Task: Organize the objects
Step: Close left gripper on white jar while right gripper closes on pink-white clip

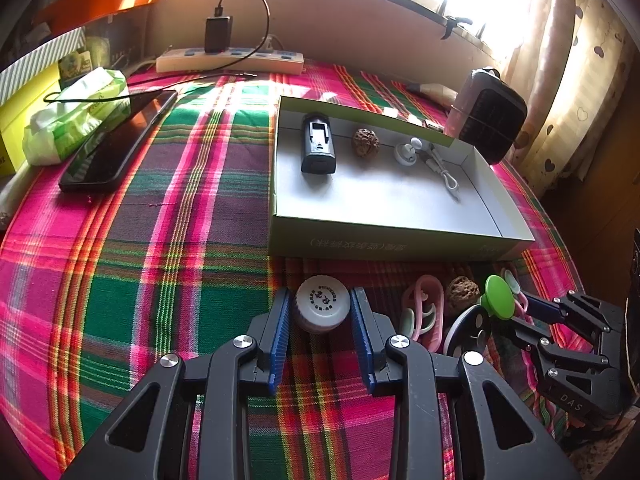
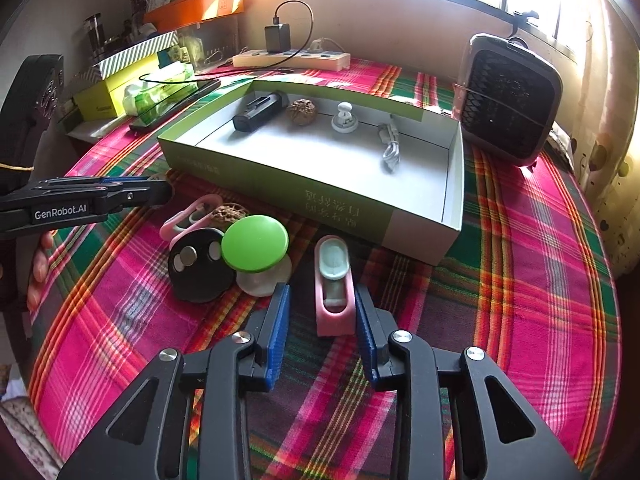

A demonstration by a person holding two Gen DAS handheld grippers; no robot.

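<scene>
Blue ribbed pads of the left gripper (image 1: 320, 312) press on both sides of a small white bottle (image 1: 321, 305) with a printed cap, which stands upright on the plaid tablecloth (image 1: 160, 220); the fingers grasp it. The right gripper (image 2: 322, 304) straddles a pink clip (image 2: 334, 292) with a pale green insert. Its right pad touches the clip's side, while a gap shows at the left pad, so the fingers are not yet clenched on it.

Just beside that clip, toward the left gripper, lies a cluster: a green round lid (image 2: 255, 243) on a white base, leaning over a black disc (image 2: 200, 268) with silver buttons, then a second pink clip (image 2: 188, 216) and a walnut (image 2: 230, 213) near the box wall.

Beyond them sits an open green-and-white cardboard box (image 2: 280, 196). Along its far side lie a black battery pack (image 2: 260, 112), another walnut (image 2: 302, 111), a white knobbed disc (image 2: 345, 120) and a coiled white cable (image 2: 390, 148), all apart from each other.

Farther off, a small dark fan (image 2: 508, 100) stands just past the box's right corner. A phone (image 1: 116, 144) and a green tissue pack (image 1: 76, 120) lie to the left, and a power strip (image 2: 292, 58) with a black charger rests against the wall under the window.
</scene>
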